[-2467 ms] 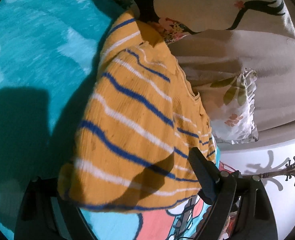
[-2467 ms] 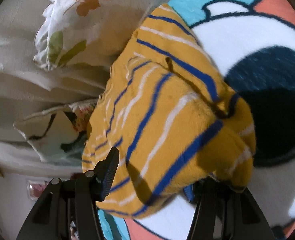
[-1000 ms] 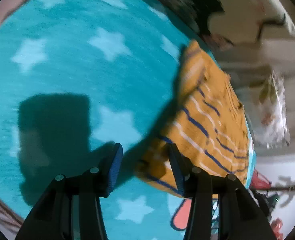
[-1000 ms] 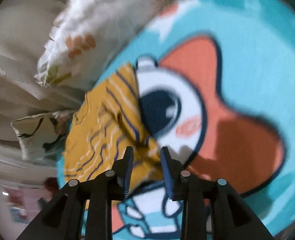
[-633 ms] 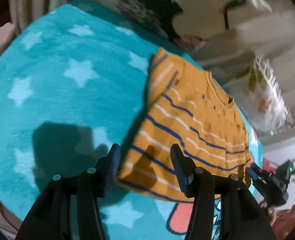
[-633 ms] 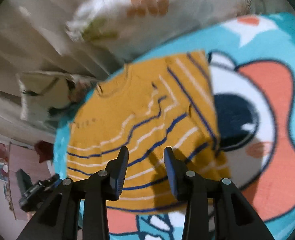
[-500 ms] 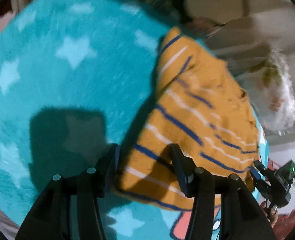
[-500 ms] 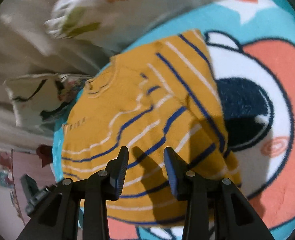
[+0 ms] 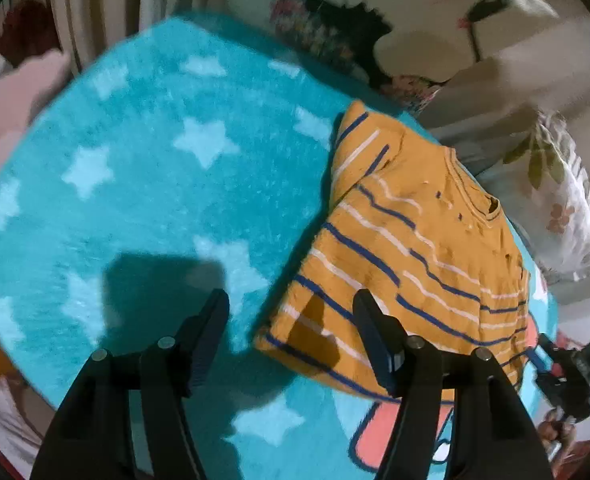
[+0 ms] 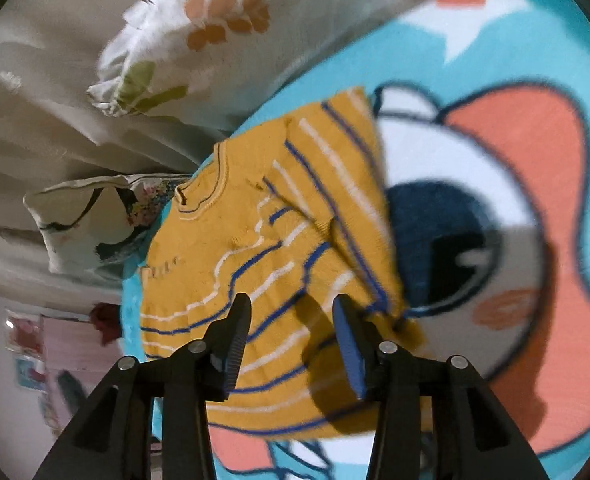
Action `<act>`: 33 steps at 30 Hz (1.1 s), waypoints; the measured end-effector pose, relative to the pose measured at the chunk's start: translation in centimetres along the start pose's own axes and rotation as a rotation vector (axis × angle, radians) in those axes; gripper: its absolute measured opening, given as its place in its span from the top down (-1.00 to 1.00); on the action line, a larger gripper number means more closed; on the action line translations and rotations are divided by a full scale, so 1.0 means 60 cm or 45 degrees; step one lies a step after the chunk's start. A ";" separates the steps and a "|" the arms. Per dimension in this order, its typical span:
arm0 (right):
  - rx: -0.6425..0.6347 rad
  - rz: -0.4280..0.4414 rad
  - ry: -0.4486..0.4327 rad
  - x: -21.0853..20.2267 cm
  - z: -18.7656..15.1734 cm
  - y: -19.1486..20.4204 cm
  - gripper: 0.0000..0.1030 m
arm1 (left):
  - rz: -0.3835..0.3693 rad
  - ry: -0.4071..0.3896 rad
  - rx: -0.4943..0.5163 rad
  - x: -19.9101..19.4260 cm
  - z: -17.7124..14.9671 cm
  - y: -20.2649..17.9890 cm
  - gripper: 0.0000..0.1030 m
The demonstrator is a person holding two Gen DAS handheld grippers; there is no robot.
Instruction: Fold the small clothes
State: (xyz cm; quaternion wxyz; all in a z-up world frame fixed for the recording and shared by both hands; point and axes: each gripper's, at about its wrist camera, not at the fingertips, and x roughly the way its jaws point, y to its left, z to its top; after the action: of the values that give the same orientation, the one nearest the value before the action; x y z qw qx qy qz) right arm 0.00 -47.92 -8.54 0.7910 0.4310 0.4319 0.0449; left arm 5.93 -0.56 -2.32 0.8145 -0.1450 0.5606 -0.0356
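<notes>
A small mustard-yellow sweater [image 9: 407, 248] with blue and white stripes lies flat on a turquoise blanket [image 9: 167, 184], both sleeves folded in over the body. It also shows in the right wrist view [image 10: 263, 240], collar pointing up-left. My left gripper [image 9: 291, 312] is open and empty, hovering above the sweater's lower left corner. My right gripper [image 10: 291, 316] is open and empty, above the sweater's hem. The right gripper also shows at the far right of the left wrist view [image 9: 567, 364].
The blanket has white stars and a cartoon face with a large eye [image 10: 447, 248]. Floral pillows [image 10: 223, 40] and beige bedding [image 9: 495, 80] lie just beyond the sweater's collar. The bed's edge and a pink wall [image 10: 67, 344] show at lower left.
Both grippers let go of the sweater and opened. They pulled back and up from it. The sweater now lies flat on the blanket.
</notes>
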 end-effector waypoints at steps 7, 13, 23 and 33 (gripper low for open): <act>-0.170 -0.326 -0.187 -0.146 -0.016 -0.026 -0.11 | 0.196 -0.199 0.153 -0.074 -0.038 -0.056 -0.41; -0.202 -0.406 -0.266 -0.210 -0.049 -0.038 -0.14 | 0.275 -0.268 0.304 -0.098 -0.081 -0.126 -0.49; -0.344 -0.374 -0.134 -0.155 -0.110 -0.001 -0.16 | 0.276 -0.233 0.368 -0.098 -0.133 -0.160 -0.49; -0.460 -0.359 -0.072 -0.098 -0.131 0.084 -0.19 | 0.265 -0.207 0.370 -0.081 -0.103 -0.131 -0.49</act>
State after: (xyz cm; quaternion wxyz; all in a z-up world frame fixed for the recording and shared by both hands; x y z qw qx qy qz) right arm -7.81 -42.31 -3.11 0.8656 0.2188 0.4504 -0.0015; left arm -0.72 -8.18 2.19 0.8688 0.0303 0.4938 -0.0201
